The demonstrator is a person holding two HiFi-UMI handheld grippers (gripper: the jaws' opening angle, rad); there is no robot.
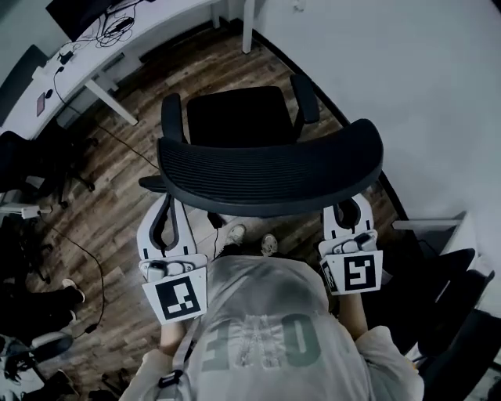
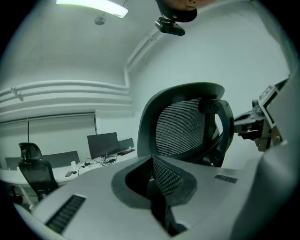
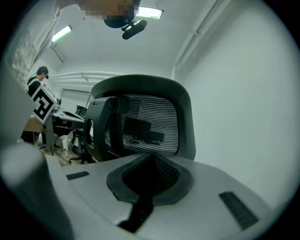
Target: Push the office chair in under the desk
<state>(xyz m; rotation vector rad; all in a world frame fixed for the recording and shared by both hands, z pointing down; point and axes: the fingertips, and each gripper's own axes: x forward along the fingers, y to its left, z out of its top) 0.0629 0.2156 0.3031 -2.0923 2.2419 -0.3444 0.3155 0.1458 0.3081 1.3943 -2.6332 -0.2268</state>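
Note:
A black office chair faces away from me, its curved mesh back [image 1: 270, 176] just ahead of both grippers and its seat [image 1: 239, 116] beyond. The white desk [image 1: 156, 27] runs along the upper left, a gap of wood floor away from the chair. My left gripper [image 1: 172, 207] is shut and empty, its tips under the left end of the back. My right gripper [image 1: 350, 210] is likewise shut and empty at the right end. The left gripper view has the closed jaws [image 2: 152, 161] before the mesh back [image 2: 183, 126]. In the right gripper view the shut jaws [image 3: 152, 159] point at the back [image 3: 145, 122].
A white wall [image 1: 407, 70] stands close on the right. Other black chairs [image 1: 31, 168] crowd the left, and cables [image 1: 86, 258] trail over the wood floor. A dark monitor [image 1: 78, 12] and wires sit on the desk. A white shelf [image 1: 434, 227] juts out at right.

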